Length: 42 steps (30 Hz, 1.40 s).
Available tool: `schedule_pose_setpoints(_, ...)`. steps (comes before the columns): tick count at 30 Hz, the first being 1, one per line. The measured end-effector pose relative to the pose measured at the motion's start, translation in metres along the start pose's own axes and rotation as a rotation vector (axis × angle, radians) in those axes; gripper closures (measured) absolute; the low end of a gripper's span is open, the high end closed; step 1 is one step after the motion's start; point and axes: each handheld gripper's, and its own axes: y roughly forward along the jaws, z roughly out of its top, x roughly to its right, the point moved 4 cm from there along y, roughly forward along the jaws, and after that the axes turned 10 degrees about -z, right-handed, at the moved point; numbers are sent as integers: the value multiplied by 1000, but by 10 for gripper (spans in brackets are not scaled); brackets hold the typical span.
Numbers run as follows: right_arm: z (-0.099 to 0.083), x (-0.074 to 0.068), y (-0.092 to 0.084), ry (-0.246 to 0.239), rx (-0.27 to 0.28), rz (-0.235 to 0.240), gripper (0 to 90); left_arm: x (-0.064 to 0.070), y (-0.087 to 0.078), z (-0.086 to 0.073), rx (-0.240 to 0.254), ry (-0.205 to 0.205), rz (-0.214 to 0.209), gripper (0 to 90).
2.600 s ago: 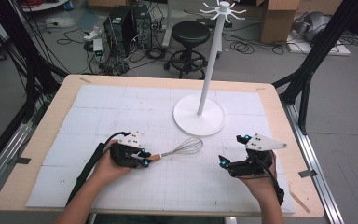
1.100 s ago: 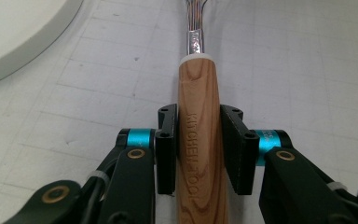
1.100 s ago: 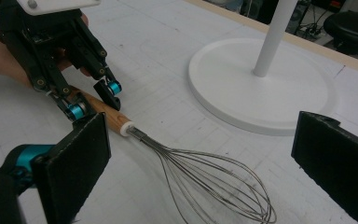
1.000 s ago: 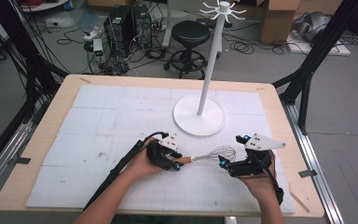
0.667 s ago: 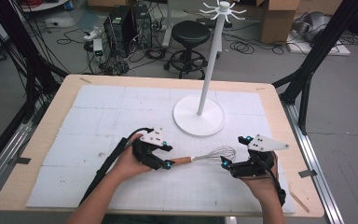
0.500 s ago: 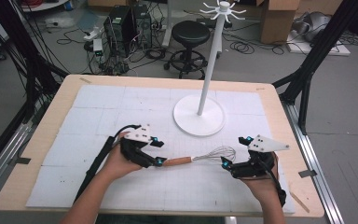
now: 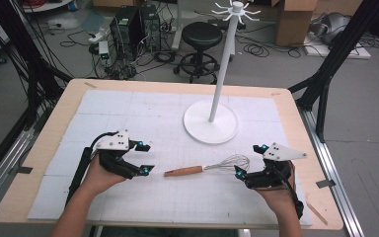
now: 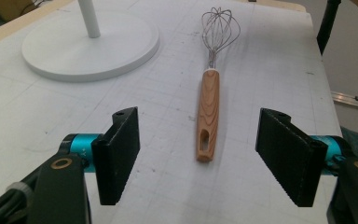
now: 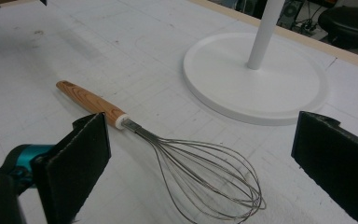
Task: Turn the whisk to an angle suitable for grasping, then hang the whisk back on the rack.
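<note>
A whisk with a wooden handle [image 7: 183, 171] and a wire head [image 7: 229, 162] lies flat on the white mat, handle to the left. My left gripper [image 7: 145, 158] is a short way left of the handle end, apart from it. Its jaws have just been opening and hold nothing. In the left gripper view the whisk handle [image 8: 208, 109] points away ahead of the left gripper [image 8: 203, 161]. My right gripper [image 7: 249, 159] stands open at the wire head. In the right gripper view the wire head [image 9: 205, 177] lies between the wide jaws of the right gripper [image 9: 200, 158], untouched.
A white stand with a round base [image 7: 210, 122] and a tall pole topped by hooks [image 7: 236, 9] rises just behind the whisk. Its base [image 8: 91, 44] is near the wire head [image 9: 256, 79]. The wooden table edge [image 7: 325, 197] runs close to the right hand.
The left gripper brought the whisk to the right, let go of the handle, opened, and drew back to the left. The whisk now lies on the mat. The right gripper has not moved.
</note>
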Motion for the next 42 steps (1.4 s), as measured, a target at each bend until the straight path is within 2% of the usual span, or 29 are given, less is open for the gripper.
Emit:
schedule_pose_setpoints(9,4,0,5,2,6,12,30,-7,-28,-12,51,-32,45,245)
schedule_pose_setpoints(14,4,-2,9,1,-5,22,30,-12,-37,-18,64,-49,79,210)
schedule_pose_setpoints(23,3,-2,14,4,-13,33,30,-14,-52,-20,89,-56,124,137)
schedule_pose_setpoints(26,4,-2,15,8,-10,35,30,-13,-56,-22,92,-60,131,110)
schedule_pose_setpoints(29,4,-2,14,10,-7,37,30,-14,-59,-23,99,-68,159,65)
schedule_pose_setpoints(35,2,-2,13,19,-9,38,30,-17,-62,-24,122,-70,165,60)
schedule_pose_setpoints(42,3,0,13,19,-4,39,30,-17,-61,-24,117,-64,162,60)
